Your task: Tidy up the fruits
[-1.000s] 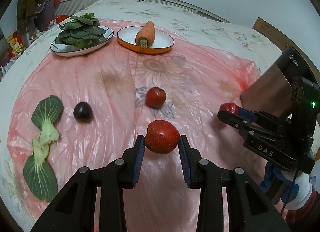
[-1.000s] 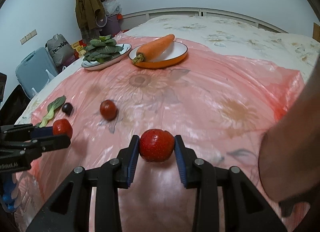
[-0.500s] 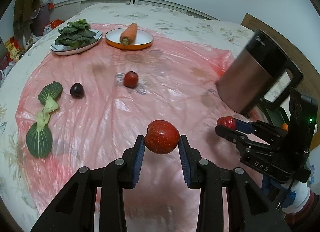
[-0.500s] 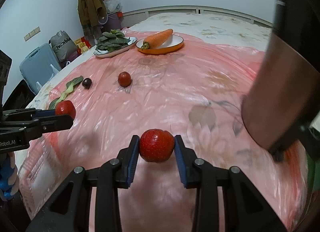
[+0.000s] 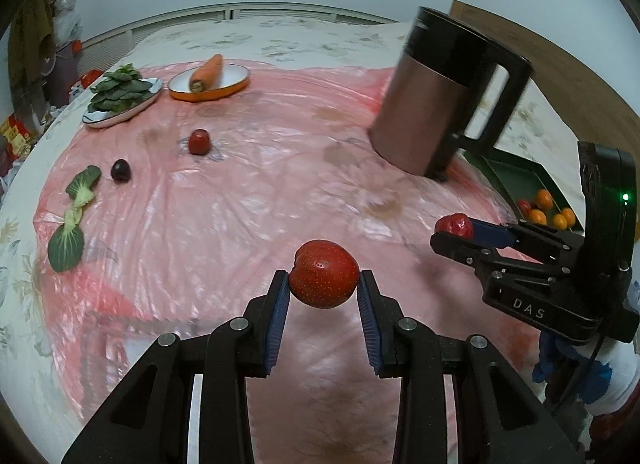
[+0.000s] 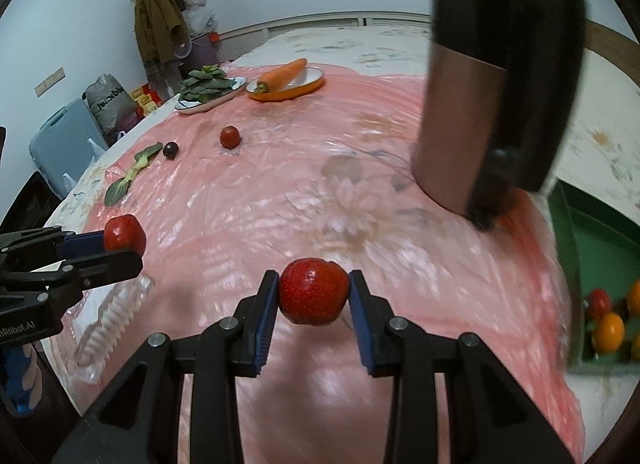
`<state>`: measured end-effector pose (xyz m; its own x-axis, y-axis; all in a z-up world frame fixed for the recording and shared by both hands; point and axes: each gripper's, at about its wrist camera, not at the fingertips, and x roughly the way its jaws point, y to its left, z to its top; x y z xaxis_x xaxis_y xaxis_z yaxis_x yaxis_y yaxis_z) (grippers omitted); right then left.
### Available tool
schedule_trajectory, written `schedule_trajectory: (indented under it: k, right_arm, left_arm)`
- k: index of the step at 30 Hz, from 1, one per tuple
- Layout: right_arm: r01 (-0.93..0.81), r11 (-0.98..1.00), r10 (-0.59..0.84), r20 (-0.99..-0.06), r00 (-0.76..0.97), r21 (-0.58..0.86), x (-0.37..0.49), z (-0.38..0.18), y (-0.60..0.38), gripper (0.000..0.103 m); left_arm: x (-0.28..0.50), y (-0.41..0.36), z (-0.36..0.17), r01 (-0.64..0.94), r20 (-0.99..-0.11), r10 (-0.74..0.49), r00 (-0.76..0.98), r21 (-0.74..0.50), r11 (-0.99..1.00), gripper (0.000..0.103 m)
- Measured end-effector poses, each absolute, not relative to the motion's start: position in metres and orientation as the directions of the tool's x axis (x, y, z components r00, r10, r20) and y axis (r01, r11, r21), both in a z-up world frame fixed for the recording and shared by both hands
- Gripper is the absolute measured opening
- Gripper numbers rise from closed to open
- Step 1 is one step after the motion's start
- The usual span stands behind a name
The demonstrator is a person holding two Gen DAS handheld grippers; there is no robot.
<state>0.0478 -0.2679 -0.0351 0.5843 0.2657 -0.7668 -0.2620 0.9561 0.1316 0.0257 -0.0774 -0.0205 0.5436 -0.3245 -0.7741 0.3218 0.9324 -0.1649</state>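
Carrying red fruit (image 5: 324, 279) in left gripper (image 5: 323, 298), another (image 6: 313, 290) in right gripper (image 6: 313, 296), jaws clamped on each. Risk: clipping kettle (image 6: 496, 96) beside tray (image 6: 568, 224), knocking fruit loose.

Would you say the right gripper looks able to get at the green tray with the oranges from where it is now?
Probably yes. The right gripper, shut on a red apple, has the green tray low to its right with bare cloth between; the kettle stands further back, beside that path rather than across it.
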Motion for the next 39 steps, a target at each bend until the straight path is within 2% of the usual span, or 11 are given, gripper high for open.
schedule_trajectory:
  k: [17, 39]
  right_arm:
    - [-0.143, 0.984, 0.175, -0.764, 0.621, 0.109, 0.005, -0.028, -0.345, 0.059]
    - [0.064, 0.99, 0.049, -0.734, 0.677, 0.126, -0.02, -0.028, -0.459, 0.059]
  left_arm:
    - [-0.007, -0.152, -0.017, 0.452, -0.779, -0.343, 0.525, -0.086, 0.888, 0.03]
    - [-0.013, -0.248, -0.017, 0.593, -0.79, -0.381, 0.481, -0.028, 0.805, 0.03]
